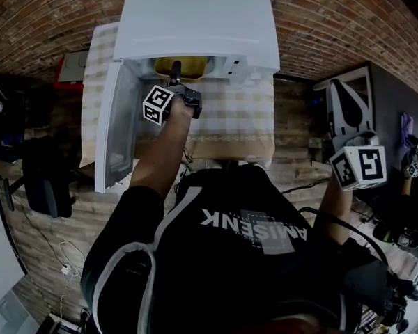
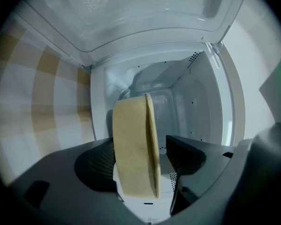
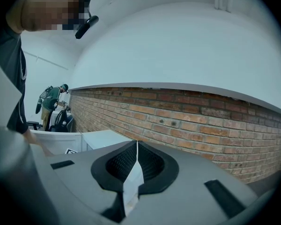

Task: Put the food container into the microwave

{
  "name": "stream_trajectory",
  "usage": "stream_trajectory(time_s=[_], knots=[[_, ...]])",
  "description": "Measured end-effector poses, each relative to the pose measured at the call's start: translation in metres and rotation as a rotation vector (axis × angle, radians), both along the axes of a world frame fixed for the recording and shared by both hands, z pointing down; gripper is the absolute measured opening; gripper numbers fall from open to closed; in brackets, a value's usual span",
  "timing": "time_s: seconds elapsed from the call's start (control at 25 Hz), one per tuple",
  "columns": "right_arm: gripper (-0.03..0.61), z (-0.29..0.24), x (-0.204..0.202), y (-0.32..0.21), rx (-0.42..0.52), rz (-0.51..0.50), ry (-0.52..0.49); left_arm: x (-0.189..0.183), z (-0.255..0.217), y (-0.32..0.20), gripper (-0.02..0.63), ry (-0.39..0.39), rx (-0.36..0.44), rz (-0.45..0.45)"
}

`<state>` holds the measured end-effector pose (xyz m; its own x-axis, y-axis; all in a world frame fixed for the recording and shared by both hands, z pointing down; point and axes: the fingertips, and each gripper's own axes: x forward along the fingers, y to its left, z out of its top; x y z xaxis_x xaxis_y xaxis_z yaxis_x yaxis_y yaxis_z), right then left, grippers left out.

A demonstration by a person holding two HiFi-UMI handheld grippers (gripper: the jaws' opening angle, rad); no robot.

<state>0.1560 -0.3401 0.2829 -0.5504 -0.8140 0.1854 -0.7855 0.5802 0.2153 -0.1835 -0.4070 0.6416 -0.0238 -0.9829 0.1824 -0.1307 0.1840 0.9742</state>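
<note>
White microwave (image 1: 195, 26) sits on a checked tablecloth (image 1: 244, 117), brick surface (image 1: 334, 12) all round it. Microwave door (image 1: 115, 131) is swung fully open to the left, its free edge hanging past the cloth's front edge, so the mouth is unobstructed. Black equipment (image 1: 376, 110) stands well apart on the right. In the left gripper view the cavity (image 2: 192, 102) is bare white with open room behind and on the right-hand side of the load; the opening's frame edge runs close by on the cloth side and the open door fills the top of that view. Food container (image 1: 175, 67), a tan round tub (image 2: 133, 149), is at the cavity mouth, just under the microwave's top front edge in the head view, off the cloth. Left gripper (image 1: 175, 78) is grasping it: jaws part open with the tub between them (image 2: 140, 161), one pad against its broad face, a thin sliver showing beside the other pad. Right gripper (image 1: 359, 165) is held off to the right, well clear of the table, clenched with nothing in it, jaws meeting in a thin seam (image 3: 136, 158) and aimed at a brick wall (image 3: 201, 125). A small person (image 3: 51, 102) stands far back in that view.
</note>
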Motion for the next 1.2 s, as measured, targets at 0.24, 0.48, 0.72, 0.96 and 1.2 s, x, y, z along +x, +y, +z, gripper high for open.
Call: stream_trajectory(time_s=[0.24,0.48,0.72,0.96,1.2], knots=[[0.043,0.002,-0.002,0.003,0.004,-0.017,-0.004,0.003,0.004,0.003,0.354,-0.023,-0.028,0.031],[0.043,0.0,-0.001,0.005,0.015,-0.021,-0.013,0.008,0.009,0.009,0.354,-0.078,-0.096,0.06],[0.043,-0.004,0.001,0.007,0.025,-0.03,-0.018,0.005,0.005,0.018,0.354,-0.076,-0.083,0.032],[0.043,-0.005,-0.003,0.011,0.026,-0.046,-0.016,0.005,-0.001,0.007,0.354,-0.092,-0.079,0.064],[0.043,-0.004,-0.002,0.014,0.027,-0.049,-0.015,0.007,0.001,-0.002,0.354,-0.118,-0.132,0.103]])
